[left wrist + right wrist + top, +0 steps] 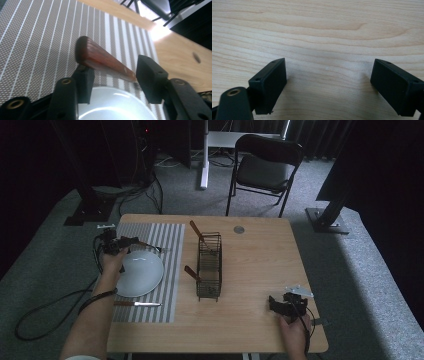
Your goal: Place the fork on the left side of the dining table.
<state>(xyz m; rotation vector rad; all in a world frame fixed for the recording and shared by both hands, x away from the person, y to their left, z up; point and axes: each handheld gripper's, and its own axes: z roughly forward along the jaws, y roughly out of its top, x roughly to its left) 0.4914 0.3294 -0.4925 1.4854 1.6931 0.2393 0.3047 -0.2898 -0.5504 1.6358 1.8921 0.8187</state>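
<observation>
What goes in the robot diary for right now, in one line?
left gripper: open, wooden handle between jaws, over mat by plate | right gripper: open, nothing held, over table

a light wooden table carries a grey striped placemat under the left jaws, with a white plate, a wood-handled utensil between those jaws, and a knife. a wire rack stands between both jaw pairs. bare wood lies under the right jaws.
</observation>
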